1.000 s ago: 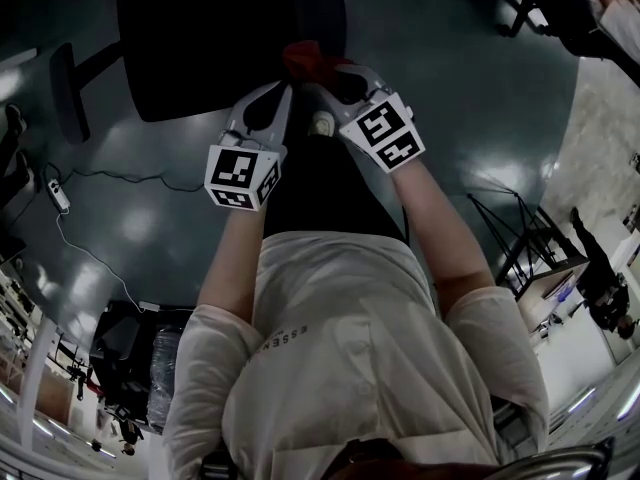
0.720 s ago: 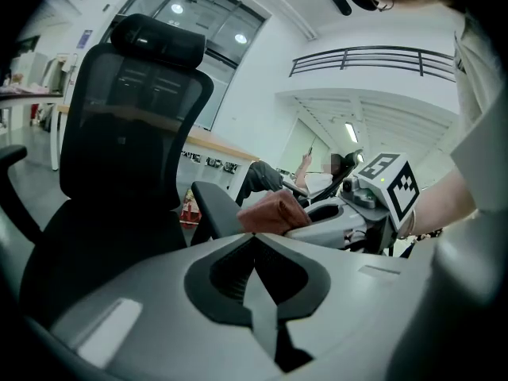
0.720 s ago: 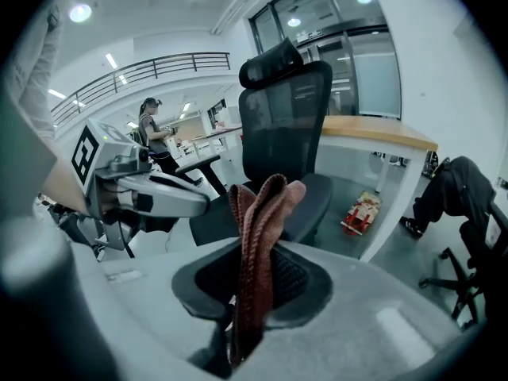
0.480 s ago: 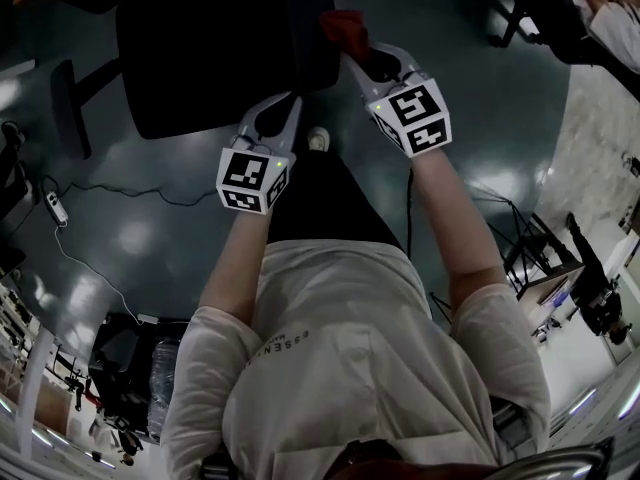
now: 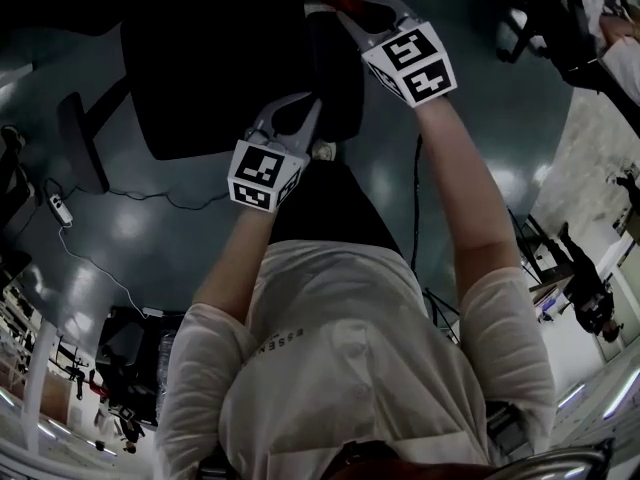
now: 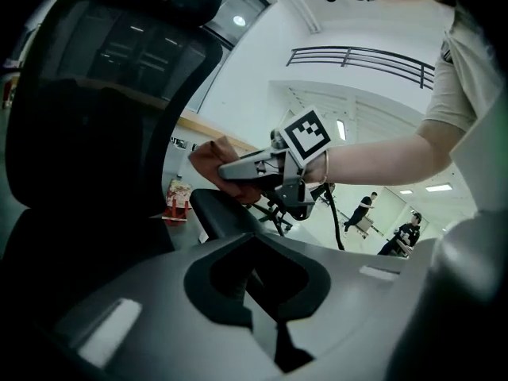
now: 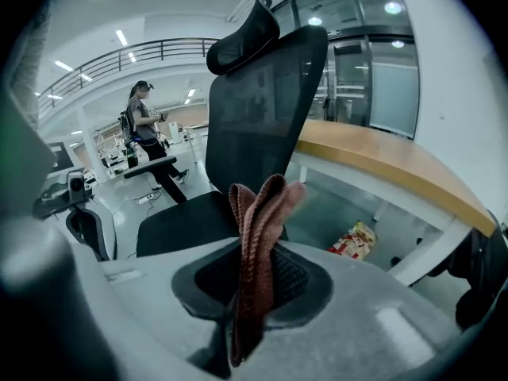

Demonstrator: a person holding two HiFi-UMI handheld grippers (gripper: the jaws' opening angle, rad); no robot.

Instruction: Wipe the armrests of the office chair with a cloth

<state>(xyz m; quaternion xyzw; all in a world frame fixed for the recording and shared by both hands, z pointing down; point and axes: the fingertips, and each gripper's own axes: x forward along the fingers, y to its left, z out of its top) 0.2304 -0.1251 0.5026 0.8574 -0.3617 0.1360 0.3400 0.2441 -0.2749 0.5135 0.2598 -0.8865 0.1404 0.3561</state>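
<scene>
Currently, right gripper (image 7: 252,288) pinches the cloth (image 7: 258,228) at the armrest (image 6: 225,213), top centre of the head view, left gripper (image 6: 266,300) closed and empty below; advise pressing flat and stroking the full length.

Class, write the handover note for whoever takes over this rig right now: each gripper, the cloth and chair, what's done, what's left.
Left gripper: shut, empty, close to the near armrest.
Right gripper: shut on the red-brown cloth, which lies on that armrest's top.
Done: cloth gripped and on this armrest; how much is wiped cannot be told.
Left: probably finish this armrest, then the other armrest.
</scene>
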